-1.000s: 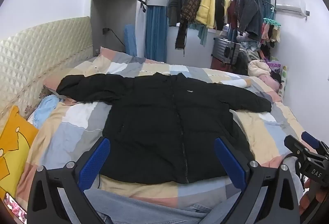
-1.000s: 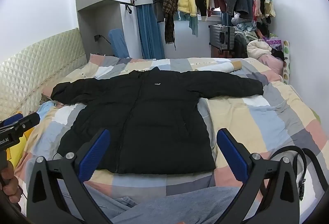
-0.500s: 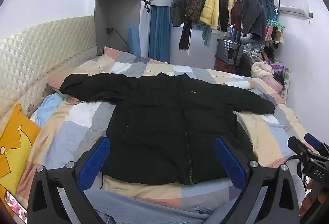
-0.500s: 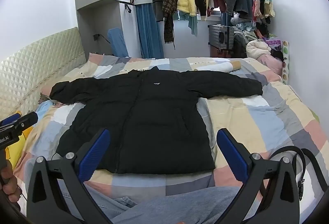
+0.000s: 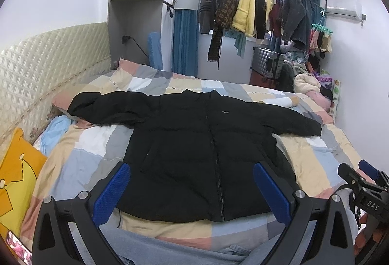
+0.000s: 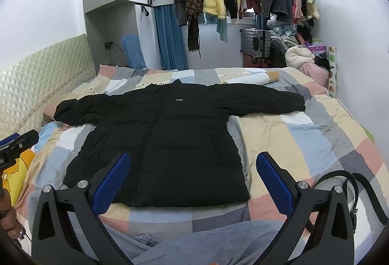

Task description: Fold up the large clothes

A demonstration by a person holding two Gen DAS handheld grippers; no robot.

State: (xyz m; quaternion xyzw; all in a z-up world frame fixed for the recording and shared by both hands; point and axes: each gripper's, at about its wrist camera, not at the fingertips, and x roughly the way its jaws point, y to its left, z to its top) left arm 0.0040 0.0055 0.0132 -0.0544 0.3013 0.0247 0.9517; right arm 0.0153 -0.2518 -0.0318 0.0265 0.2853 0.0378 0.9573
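Note:
A large black puffer jacket (image 5: 194,143) lies flat, front up and zipped, on the patchwork bed cover (image 5: 323,155), both sleeves spread sideways. It also shows in the right wrist view (image 6: 165,138). My left gripper (image 5: 192,189) is open and empty, held above the jacket's hem near the bed's front edge. My right gripper (image 6: 192,182) is open and empty, also above the hem. The right gripper also shows at the right edge of the left wrist view (image 5: 364,180). The left gripper shows at the left edge of the right wrist view (image 6: 14,146).
A quilted headboard (image 5: 48,65) runs along the left. A yellow cushion (image 5: 14,180) lies at the bed's left edge. Clothes hang on a rail (image 5: 255,7) at the back, with a suitcase (image 5: 267,65) and piled laundry (image 6: 304,56) at the right. A black strap (image 6: 352,187) lies at the right front.
The left wrist view has shifted slightly, so the jacket sits a little further right and lower. The jacket has not moved. Both grippers stay open.

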